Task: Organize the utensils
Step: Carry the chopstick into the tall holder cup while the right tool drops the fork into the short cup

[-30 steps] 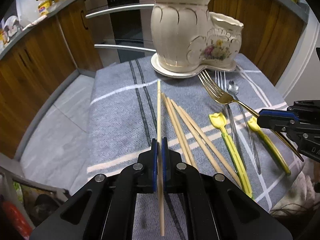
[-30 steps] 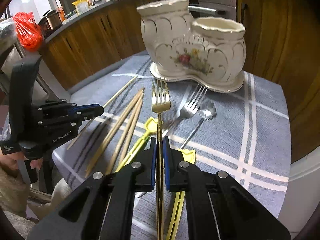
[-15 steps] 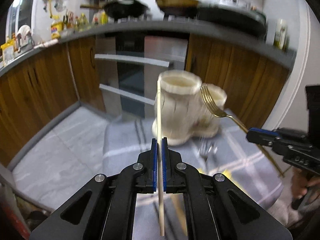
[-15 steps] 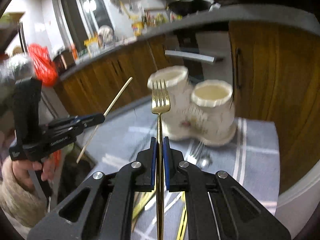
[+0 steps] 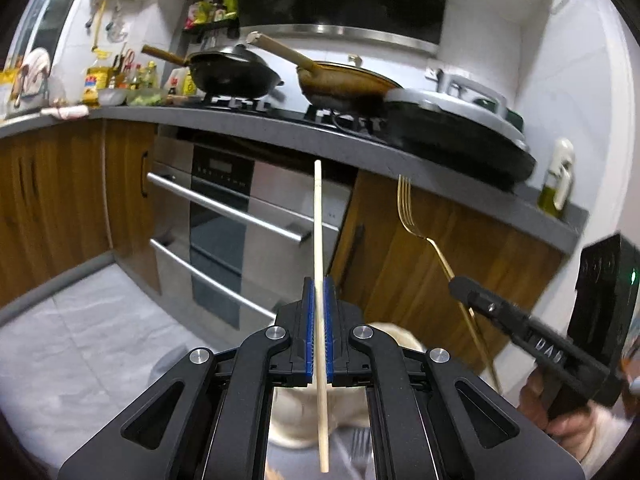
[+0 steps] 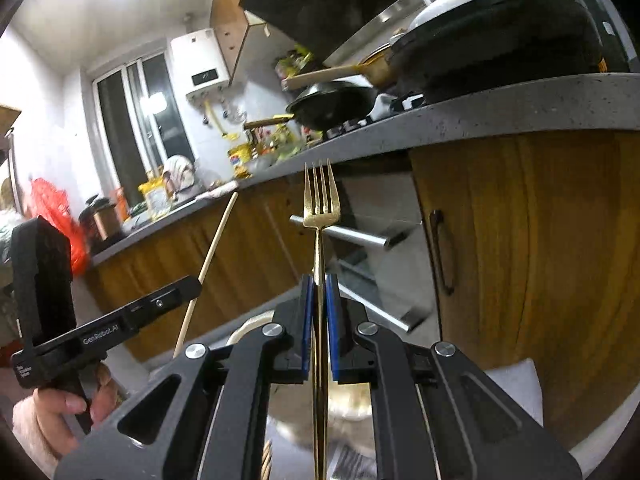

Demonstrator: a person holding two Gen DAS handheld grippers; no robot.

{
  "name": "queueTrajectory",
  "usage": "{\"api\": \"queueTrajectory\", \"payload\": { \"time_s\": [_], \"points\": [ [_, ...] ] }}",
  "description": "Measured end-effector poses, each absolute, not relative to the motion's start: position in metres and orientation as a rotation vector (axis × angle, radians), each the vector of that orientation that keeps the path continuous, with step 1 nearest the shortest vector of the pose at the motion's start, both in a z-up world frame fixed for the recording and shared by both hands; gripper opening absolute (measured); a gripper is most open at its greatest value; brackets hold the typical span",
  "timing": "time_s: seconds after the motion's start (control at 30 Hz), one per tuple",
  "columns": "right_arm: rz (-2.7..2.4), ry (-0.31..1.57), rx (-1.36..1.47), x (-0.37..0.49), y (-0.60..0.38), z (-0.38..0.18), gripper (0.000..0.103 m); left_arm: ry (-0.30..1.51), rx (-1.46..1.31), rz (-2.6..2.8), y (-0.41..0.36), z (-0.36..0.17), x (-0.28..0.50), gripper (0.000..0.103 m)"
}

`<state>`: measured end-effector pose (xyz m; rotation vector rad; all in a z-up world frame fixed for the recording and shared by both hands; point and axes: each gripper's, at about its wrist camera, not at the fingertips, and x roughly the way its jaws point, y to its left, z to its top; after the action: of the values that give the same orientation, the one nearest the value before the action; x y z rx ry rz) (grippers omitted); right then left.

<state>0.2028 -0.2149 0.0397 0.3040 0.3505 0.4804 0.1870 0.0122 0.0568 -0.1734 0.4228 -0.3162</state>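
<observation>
The wooden chopstick [image 5: 319,232] stands nearly upright in my left tongs [image 5: 318,304], whose blue pads are pressed tight on it partway up its length, a long stretch rising above the pinch and a shorter tail hanging below. I judge it light, stiff and a little slick, so a hold off its middle could let it pivot; gripping nearer the centre would steady it. My right tongs [image 6: 319,300] are likewise clamped on the gold fork [image 6: 320,216], tines up, pinched on its thin handle; being metal, it is probably heavier and smoother, and may slide if I loosen at all. Both utensils are raised in the air, with the cream ceramic holder [image 5: 384,330] just showing low behind the tongs, under the kitchen cabinets [image 6: 520,240].
</observation>
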Motion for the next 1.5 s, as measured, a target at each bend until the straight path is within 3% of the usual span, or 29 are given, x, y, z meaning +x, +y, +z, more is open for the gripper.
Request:
{"api": "queueTrajectory", "payload": {
  "time_s": [0.3, 0.87, 1.5],
  "points": [
    [0.442, 0.301, 0.352, 0.257, -0.206, 0.023, 0.007, 0.374, -0.193, -0.288, 0.003, 0.049, 0.23, 0.005],
    [0.332, 0.309, 0.286, 0.263, -0.198, -0.019, 0.007, 0.324, -0.185, -0.265, 0.002, 0.017, 0.236, 0.005],
    [0.388, 0.428, 0.208, 0.218, -0.204, -0.023, 0.007, 0.476, -0.077, -0.27, -0.001, 0.002, 0.204, 0.005]
  ]
}}
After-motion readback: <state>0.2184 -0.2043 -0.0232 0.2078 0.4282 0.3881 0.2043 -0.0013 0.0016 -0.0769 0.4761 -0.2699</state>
